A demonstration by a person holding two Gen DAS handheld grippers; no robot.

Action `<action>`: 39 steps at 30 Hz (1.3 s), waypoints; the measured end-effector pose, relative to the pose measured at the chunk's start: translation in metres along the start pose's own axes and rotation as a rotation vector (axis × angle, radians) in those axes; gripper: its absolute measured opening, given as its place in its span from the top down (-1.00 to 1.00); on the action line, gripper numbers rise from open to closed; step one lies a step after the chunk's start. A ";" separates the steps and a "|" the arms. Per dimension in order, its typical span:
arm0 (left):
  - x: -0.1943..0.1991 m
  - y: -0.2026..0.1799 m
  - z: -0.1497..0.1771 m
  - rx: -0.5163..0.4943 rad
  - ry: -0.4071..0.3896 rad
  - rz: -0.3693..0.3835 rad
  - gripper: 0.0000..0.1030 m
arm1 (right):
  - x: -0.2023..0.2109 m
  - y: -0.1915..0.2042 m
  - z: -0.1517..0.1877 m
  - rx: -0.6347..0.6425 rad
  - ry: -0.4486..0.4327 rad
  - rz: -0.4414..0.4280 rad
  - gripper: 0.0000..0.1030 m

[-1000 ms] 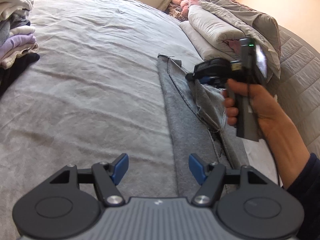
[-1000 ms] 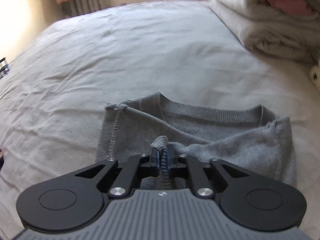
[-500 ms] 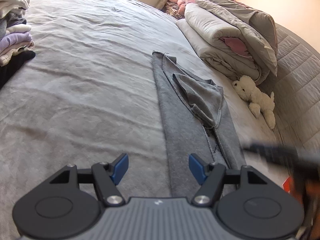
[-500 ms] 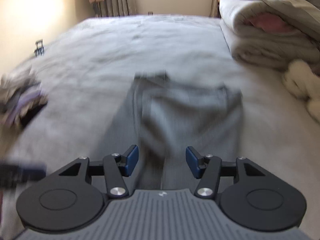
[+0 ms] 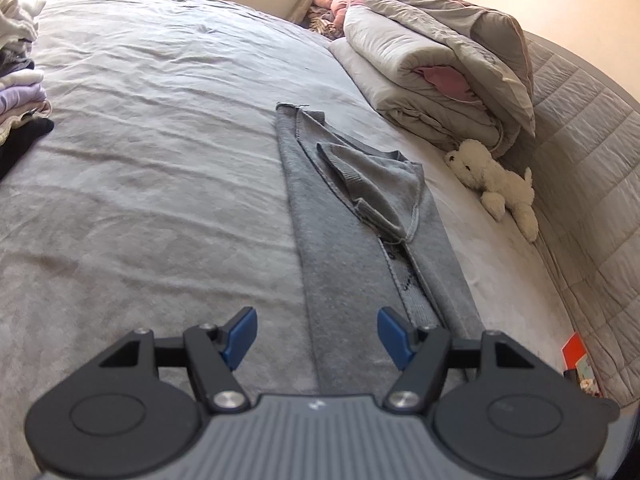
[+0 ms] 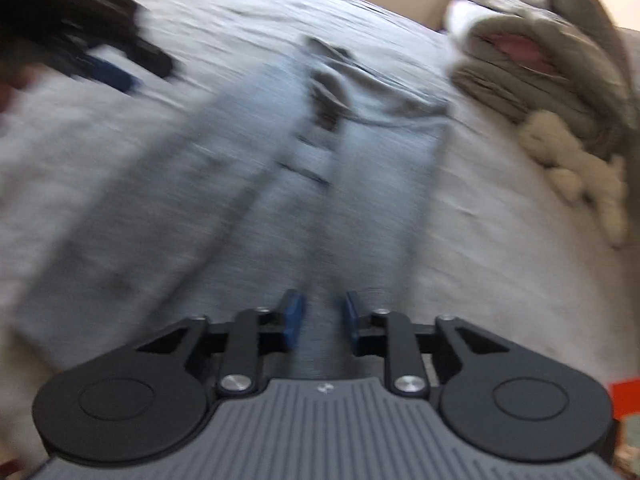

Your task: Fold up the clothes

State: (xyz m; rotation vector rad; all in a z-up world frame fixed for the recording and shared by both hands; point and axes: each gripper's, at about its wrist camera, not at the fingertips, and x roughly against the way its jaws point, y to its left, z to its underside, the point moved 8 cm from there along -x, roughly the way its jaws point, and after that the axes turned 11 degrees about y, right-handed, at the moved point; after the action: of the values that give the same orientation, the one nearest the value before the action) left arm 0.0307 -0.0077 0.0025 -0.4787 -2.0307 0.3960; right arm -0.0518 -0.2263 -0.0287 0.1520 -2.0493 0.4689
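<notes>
R gripper (image 6: pixel 319 322) has let go of the grey sweater (image 5: pixel 360 216), pulled back to its near end, fingers just closing, nothing between them. L gripper (image 5: pixel 316 338) fingers wide apart, empty. Sweater lies folded lengthwise on bed (image 5: pixel 140 160).

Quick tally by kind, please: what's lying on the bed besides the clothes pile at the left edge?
Grey garment, folded into a long strip: 1
Folded duvet bundle: 1
Pillow on top of it: 1
White plush toy: 1
Total: 4
</notes>
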 end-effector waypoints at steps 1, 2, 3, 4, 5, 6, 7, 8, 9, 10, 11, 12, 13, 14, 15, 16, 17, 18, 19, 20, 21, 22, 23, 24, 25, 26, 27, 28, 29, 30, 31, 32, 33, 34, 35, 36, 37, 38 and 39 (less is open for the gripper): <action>0.001 -0.001 0.000 -0.005 -0.002 0.001 -0.32 | -0.001 -0.007 0.001 -0.061 0.003 -0.061 0.77; 0.001 -0.003 0.001 -0.010 -0.003 0.002 -0.32 | -0.001 -0.016 0.002 -0.144 0.001 -0.141 0.82; 0.001 -0.004 0.001 -0.015 -0.004 0.002 -0.32 | -0.002 -0.027 0.001 -0.233 -0.001 -0.216 0.83; 0.001 -0.005 0.002 -0.019 -0.004 0.002 -0.32 | -0.002 -0.038 0.001 -0.321 -0.003 -0.291 0.83; 0.001 -0.006 0.002 -0.024 -0.003 0.002 -0.32 | -0.004 -0.048 0.001 -0.400 -0.002 -0.354 0.84; 0.001 -0.006 0.003 -0.025 -0.001 0.002 -0.32 | -0.007 -0.057 0.002 -0.449 0.003 -0.377 0.85; 0.001 -0.006 0.004 -0.026 0.000 0.002 -0.32 | -0.011 -0.065 0.002 -0.479 0.008 -0.371 0.85; 0.001 -0.006 0.004 -0.025 0.001 0.003 -0.32 | -0.013 -0.070 0.002 -0.504 0.009 -0.379 0.85; 0.000 -0.006 0.004 -0.023 0.002 0.004 -0.32 | -0.014 -0.073 0.002 -0.525 0.006 -0.401 0.85; 0.000 -0.006 0.004 -0.021 0.003 0.006 -0.32 | -0.015 -0.075 0.001 -0.546 0.003 -0.422 0.85; 0.000 -0.007 0.004 -0.021 0.004 0.006 -0.32 | -0.016 -0.077 0.000 -0.560 0.004 -0.433 0.85; 0.000 -0.007 0.004 -0.022 0.005 0.007 -0.32 | -0.017 -0.077 -0.001 -0.558 0.005 -0.423 0.85; 0.000 -0.007 0.004 -0.022 0.006 0.006 -0.32 | -0.018 -0.077 -0.002 -0.547 0.004 -0.403 0.85; 0.000 -0.007 0.004 -0.023 0.007 0.006 -0.32 | -0.018 -0.076 -0.003 -0.543 0.003 -0.400 0.84; 0.000 -0.007 0.004 -0.022 0.007 0.007 -0.32 | -0.018 -0.075 -0.002 -0.537 0.002 -0.394 0.84; 0.000 -0.007 0.004 -0.022 0.008 0.008 -0.32 | -0.017 -0.072 0.000 -0.520 0.001 -0.372 0.84; 0.000 -0.007 0.004 -0.023 0.009 0.007 -0.32 | -0.017 -0.070 0.002 -0.489 -0.002 -0.336 0.83; 0.000 -0.007 0.005 -0.023 0.009 0.006 -0.32 | -0.015 -0.066 0.003 -0.444 -0.009 -0.286 0.82; 0.000 -0.008 0.005 -0.023 0.009 0.006 -0.32 | -0.013 -0.062 0.002 -0.401 -0.020 -0.242 0.78; 0.000 -0.008 0.005 -0.023 0.010 0.007 -0.32 | -0.009 -0.058 0.000 -0.365 -0.033 -0.205 0.62; 0.000 -0.008 0.005 -0.023 0.009 0.007 -0.32 | -0.006 -0.055 0.000 -0.335 -0.045 -0.167 0.56; 0.000 -0.008 0.005 -0.022 0.009 0.007 -0.32 | -0.001 -0.053 0.001 -0.308 -0.056 -0.134 0.49; 0.000 -0.008 0.005 -0.024 0.009 0.007 -0.32 | 0.002 -0.050 0.002 -0.283 -0.063 -0.110 0.48; 0.000 -0.009 0.005 -0.025 0.010 0.007 -0.32 | 0.003 -0.047 0.003 -0.258 -0.064 -0.087 0.48; -0.001 -0.009 0.005 -0.026 0.011 0.007 -0.32 | 0.004 -0.045 0.005 -0.233 -0.064 -0.058 0.48; -0.001 -0.009 0.006 -0.026 0.011 0.008 -0.32 | 0.004 -0.044 0.007 -0.207 -0.064 -0.030 0.48; -0.001 -0.009 0.006 -0.026 0.012 0.008 -0.32 | 0.007 -0.041 0.008 -0.183 -0.070 -0.005 0.48; -0.001 -0.009 0.006 -0.027 0.012 0.008 -0.32 | 0.012 -0.039 0.011 -0.159 -0.088 0.004 0.48; -0.001 -0.009 0.006 -0.027 0.013 0.008 -0.32 | 0.019 -0.034 0.013 -0.136 -0.111 -0.006 0.48; -0.001 -0.009 0.006 -0.026 0.013 0.007 -0.32 | 0.027 -0.025 0.014 -0.114 -0.127 -0.031 0.48; -0.001 -0.009 0.006 -0.026 0.013 0.007 -0.32 | 0.034 -0.015 0.017 -0.086 -0.132 -0.061 0.48; -0.001 -0.009 0.006 -0.025 0.014 0.007 -0.32 | 0.040 -0.004 0.020 -0.054 -0.131 -0.092 0.48; -0.001 -0.010 0.006 -0.024 0.013 0.007 -0.32 | 0.045 0.007 0.023 -0.025 -0.125 -0.117 0.48; -0.001 -0.010 0.006 -0.024 0.013 0.008 -0.32 | 0.047 0.016 0.028 0.000 -0.108 -0.129 0.48; 0.000 -0.010 0.006 -0.025 0.012 0.009 -0.32 | 0.047 0.023 0.034 0.018 -0.084 -0.125 0.48; 0.000 -0.011 0.006 -0.027 0.012 0.010 -0.32 | 0.044 0.026 0.039 0.027 -0.058 -0.100 0.48; 0.000 -0.011 0.007 -0.030 0.011 0.011 -0.32 | 0.041 0.026 0.044 0.032 -0.032 -0.057 0.48; 0.000 -0.012 0.007 -0.032 0.011 0.011 -0.32 | 0.036 0.024 0.048 0.037 -0.010 -0.006 0.48; 0.000 -0.012 0.007 -0.034 0.011 0.011 -0.32 | 0.033 0.021 0.051 0.027 0.003 0.019 0.48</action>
State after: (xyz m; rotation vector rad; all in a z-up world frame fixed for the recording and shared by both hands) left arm 0.0220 -0.0189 0.0052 -0.5116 -2.0278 0.3649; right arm -0.1161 -0.2245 -0.0287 0.1479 -2.0437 0.5079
